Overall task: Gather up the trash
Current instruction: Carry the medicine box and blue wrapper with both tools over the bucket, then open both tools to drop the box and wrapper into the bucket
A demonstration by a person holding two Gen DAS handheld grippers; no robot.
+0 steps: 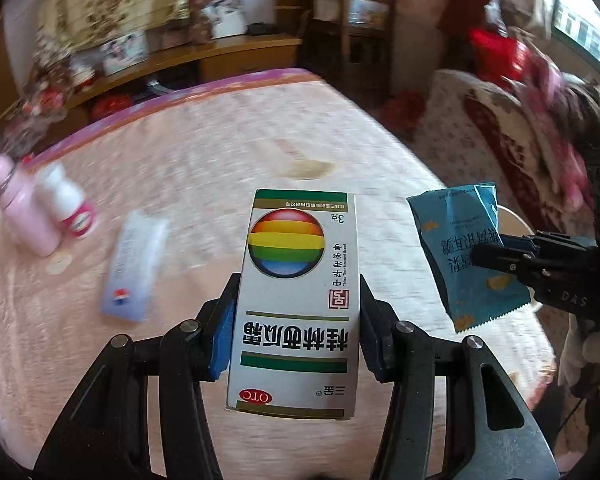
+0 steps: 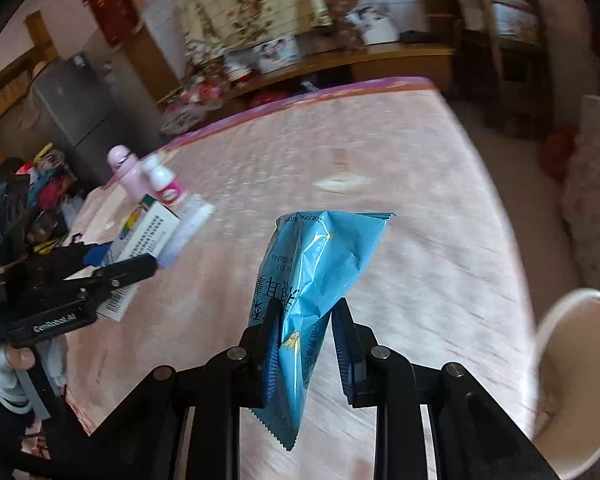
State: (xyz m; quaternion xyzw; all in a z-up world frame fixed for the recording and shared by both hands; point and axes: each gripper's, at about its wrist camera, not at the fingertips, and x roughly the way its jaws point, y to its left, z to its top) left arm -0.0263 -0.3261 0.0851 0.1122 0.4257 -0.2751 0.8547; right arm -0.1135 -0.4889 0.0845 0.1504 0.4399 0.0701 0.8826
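Box (image 1: pixel 296 300) of medicine, white with a rainbow ball, pinched by its long sides between the blue pads (image 1: pixel 222 340) of the left gripper (image 1: pixel 296 320), lifted clear above the pink bedspread (image 1: pixel 220 152) and tilted downward. Beside the box, toward the bedspread's right edge: blue snack wrapper (image 1: pixel 464 256), crumpled, clamped near its lower half by the right gripper (image 1: pixel 496 258), black fingers reaching in sideways. Same wrapper (image 2: pixel 312 280) from the right wrist view: standing up from narrowed jaws, pads (image 2: pixel 270 360) pressing on the foil, right gripper (image 2: pixel 304 356) angled down over the bedspread (image 2: pixel 380 160).

Left of the box, lying flat on the bedspread: pale lilac pack (image 1: pixel 134 268). Beyond that pack, near the bedspread's left edge: pink bottle (image 1: pixel 20 208) and white bottle (image 1: pixel 66 204) with a red label, standing side by side. Farther along the bedspread's middle: small pale scrap (image 1: pixel 310 169). Past the bedspread's far edge: wooden shelf (image 1: pixel 188 56), blurred.

Only in the right wrist view: round cream bin (image 2: pixel 556 320) just off the bedspread's right edge, mouth open; the left gripper (image 2: pixel 140 264) seen side-on with a hand (image 2: pixel 20 360) below it, grey sleeve at the wrist; a grey fridge (image 2: pixel 72 108) beyond the bedspread's left corner. Only in the left wrist view: printed face of the box, and a patterned sofa cover (image 1: pixel 500 120) right of the bedspread.
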